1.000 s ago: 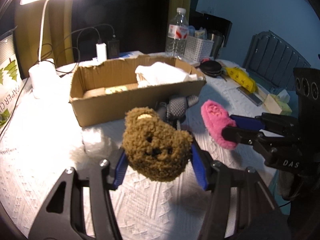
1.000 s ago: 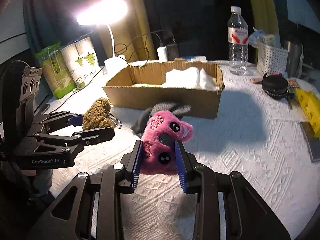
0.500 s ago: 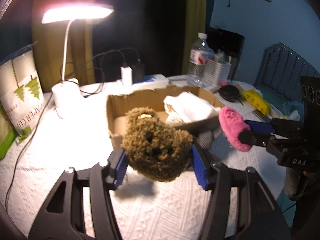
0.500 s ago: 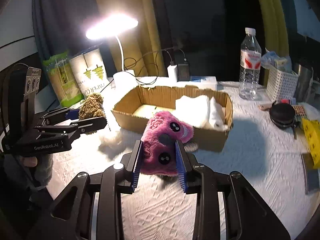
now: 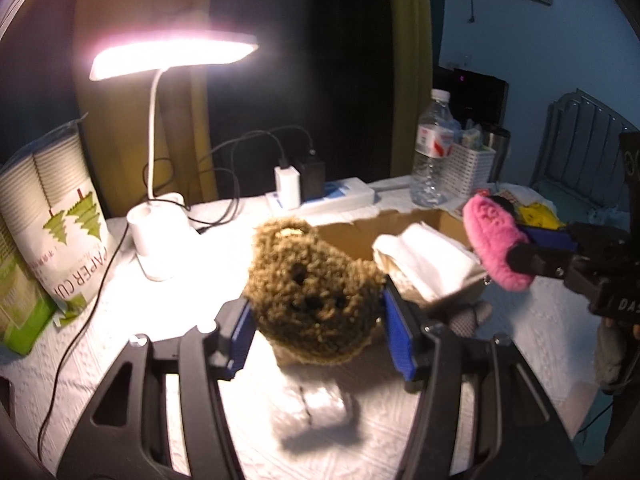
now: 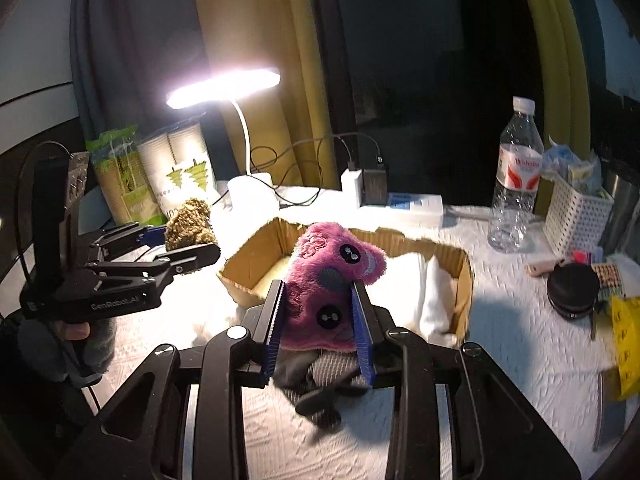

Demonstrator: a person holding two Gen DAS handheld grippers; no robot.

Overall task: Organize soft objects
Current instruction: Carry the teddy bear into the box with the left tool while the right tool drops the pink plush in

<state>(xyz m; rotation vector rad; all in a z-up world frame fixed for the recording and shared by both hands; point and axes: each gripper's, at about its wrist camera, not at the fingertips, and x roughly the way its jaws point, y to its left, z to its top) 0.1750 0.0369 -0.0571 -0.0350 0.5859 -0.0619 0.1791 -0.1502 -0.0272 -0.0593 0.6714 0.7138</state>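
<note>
L gripper (image 5: 316, 312) clamped on brown bear (image 5: 312, 292) btwn pads, R gripper (image 6: 320, 320) clamped on pink plush (image 6: 332, 280)

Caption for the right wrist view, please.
Right gripper clamps a fuzzy pink plush toy above an open brown cardboard box holding folded white cloth.

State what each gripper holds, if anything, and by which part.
Left gripper grips the brown bear head by its two sides; right gripper grips the pink plush across its lower middle.
</note>
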